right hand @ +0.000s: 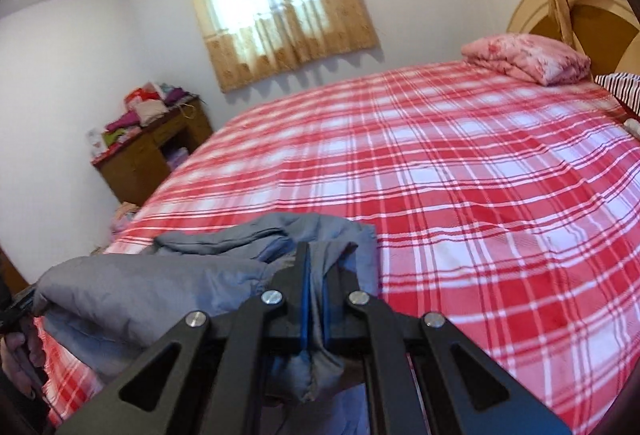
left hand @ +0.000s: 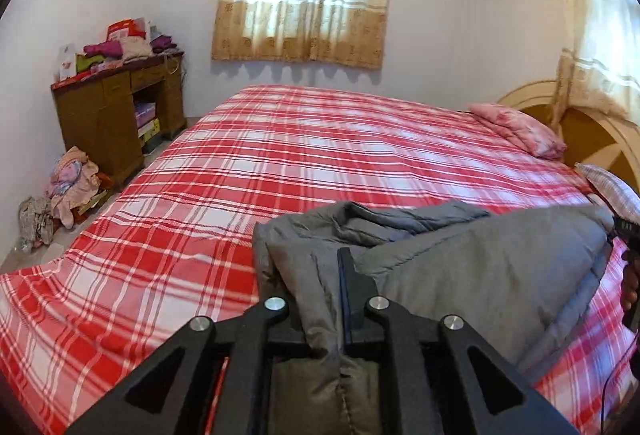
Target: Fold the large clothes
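A grey padded garment (left hand: 480,267) hangs bunched above the near edge of a bed with a red plaid sheet (left hand: 280,163), stretched between both grippers. My left gripper (left hand: 320,267) is shut on one end of it; cloth covers its left finger and only the right finger (left hand: 352,275) shows. In the right wrist view the same garment (right hand: 140,291) trails off to the left over the sheet (right hand: 480,175). My right gripper (right hand: 320,255) is shut on the other end, with grey cloth pinched between its blue pads. A hand (right hand: 16,351) shows at the left edge.
A folded pink blanket (left hand: 520,131) and a striped pillow (left hand: 616,187) lie by the headboard (left hand: 592,131) at the right. A wooden desk (left hand: 116,111) piled with clothes stands in the far left corner. More clothes (left hand: 72,179) lie heaped on the floor beside it.
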The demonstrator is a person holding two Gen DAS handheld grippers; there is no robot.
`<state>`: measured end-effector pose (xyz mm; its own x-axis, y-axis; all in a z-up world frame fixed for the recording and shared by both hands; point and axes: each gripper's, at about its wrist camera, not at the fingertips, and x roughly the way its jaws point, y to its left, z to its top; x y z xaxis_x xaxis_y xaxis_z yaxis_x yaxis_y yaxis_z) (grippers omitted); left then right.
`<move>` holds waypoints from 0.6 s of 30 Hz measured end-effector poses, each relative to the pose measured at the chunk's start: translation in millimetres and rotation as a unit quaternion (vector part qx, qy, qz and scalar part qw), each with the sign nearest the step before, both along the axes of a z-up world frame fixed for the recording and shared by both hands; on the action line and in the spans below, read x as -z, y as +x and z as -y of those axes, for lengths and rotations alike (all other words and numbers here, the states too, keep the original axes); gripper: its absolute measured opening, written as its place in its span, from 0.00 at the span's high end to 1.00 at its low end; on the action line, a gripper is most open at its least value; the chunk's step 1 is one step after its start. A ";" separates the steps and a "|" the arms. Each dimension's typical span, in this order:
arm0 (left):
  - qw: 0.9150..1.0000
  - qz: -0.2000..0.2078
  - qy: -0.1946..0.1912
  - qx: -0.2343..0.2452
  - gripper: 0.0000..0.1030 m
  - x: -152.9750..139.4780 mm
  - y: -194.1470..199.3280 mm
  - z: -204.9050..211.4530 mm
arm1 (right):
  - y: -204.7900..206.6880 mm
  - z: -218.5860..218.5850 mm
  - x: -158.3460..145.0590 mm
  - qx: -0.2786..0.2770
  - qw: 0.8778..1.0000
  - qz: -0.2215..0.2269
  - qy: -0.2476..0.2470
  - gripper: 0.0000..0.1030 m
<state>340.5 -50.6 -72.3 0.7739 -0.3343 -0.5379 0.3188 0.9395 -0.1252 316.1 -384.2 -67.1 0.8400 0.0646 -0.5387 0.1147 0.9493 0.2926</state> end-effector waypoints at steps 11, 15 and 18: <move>0.983 0.089 0.035 -0.156 0.12 -4.9 41.0 1.7 | 75.0 15.0 34.1 0.024 0.998 -0.056 -0.011 0.92; 0.979 0.086 0.041 -0.181 0.12 -5.9 45.9 15.1 | 86.6 16.5 25.6 0.056 0.997 -0.056 -0.017 0.28; 0.978 0.103 0.034 -0.179 0.12 -11.5 41.0 33.5 | 81.8 5.0 8.1 0.076 0.996 -0.031 -0.034 0.18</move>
<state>381.6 -84.1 -60.9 0.9290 0.0088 -0.3700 -0.0200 0.9994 -0.0266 397.9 -389.1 -75.2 0.8029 -0.0987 -0.5879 0.2733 0.9374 0.2159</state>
